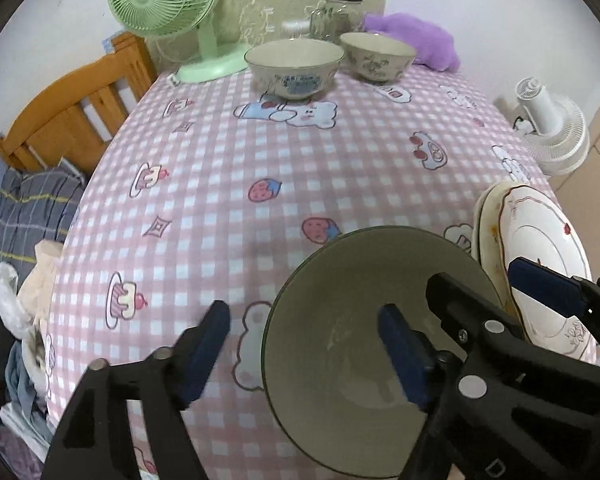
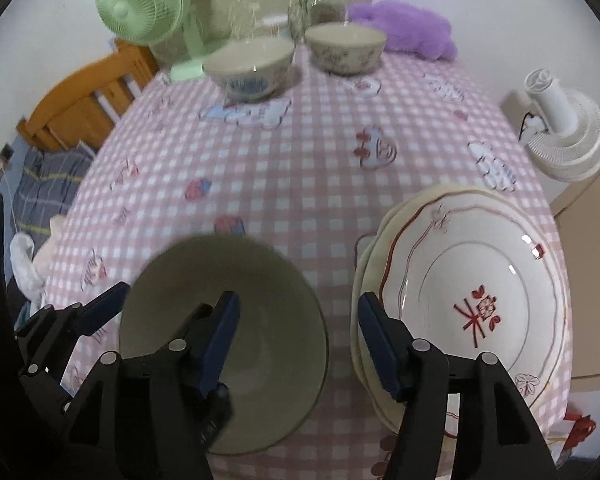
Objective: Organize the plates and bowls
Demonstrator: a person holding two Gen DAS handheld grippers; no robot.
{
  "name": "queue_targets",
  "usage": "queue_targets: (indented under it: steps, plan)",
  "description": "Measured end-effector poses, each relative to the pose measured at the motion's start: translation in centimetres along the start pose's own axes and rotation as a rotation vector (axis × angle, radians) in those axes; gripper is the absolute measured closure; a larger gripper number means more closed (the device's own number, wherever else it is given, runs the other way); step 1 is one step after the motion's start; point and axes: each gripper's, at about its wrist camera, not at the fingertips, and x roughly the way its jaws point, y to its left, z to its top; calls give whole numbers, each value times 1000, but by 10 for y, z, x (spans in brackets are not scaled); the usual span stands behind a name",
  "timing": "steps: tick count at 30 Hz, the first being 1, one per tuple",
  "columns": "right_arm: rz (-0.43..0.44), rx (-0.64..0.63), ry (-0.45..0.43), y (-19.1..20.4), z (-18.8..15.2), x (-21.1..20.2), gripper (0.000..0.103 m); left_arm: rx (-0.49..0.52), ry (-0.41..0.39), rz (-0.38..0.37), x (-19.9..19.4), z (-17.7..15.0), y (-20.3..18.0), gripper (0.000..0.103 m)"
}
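A grey-green bowl point(image 1: 364, 320) sits on the pink checked tablecloth point(image 1: 260, 168) near the front; it also shows in the right wrist view point(image 2: 236, 320). My left gripper point(image 1: 304, 344) is open, with its right finger inside the bowl and its left finger outside the rim. My right gripper point(image 2: 298, 344) is open between the bowl and a stack of plates point(image 2: 472, 304), which shows at the right edge in the left wrist view point(image 1: 540, 264). Two patterned bowls point(image 1: 294, 66) point(image 1: 376, 56) stand apart at the far side.
A green fan point(image 1: 168, 4), a glass jar point(image 1: 340, 12) and a purple plush point(image 1: 416, 40) stand at the table's far edge. A white fan point(image 1: 556, 128) is off the right edge. A wooden bed frame point(image 1: 72, 104) and bedding lie to the left.
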Motion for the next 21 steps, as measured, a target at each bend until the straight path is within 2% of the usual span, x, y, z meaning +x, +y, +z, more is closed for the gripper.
queue_targets:
  steps: [5,11,21]
  plan:
    - [-30,30,0,8,-1,-6,37,37,-7,-42,-8,0,7,24]
    - [-57,60,-52,22,2,-23,37,43,-45,-81,-23,8,21,24]
    - [-71,74,-131,34,37,-44,37,26,-124,-90,-41,48,35,24]
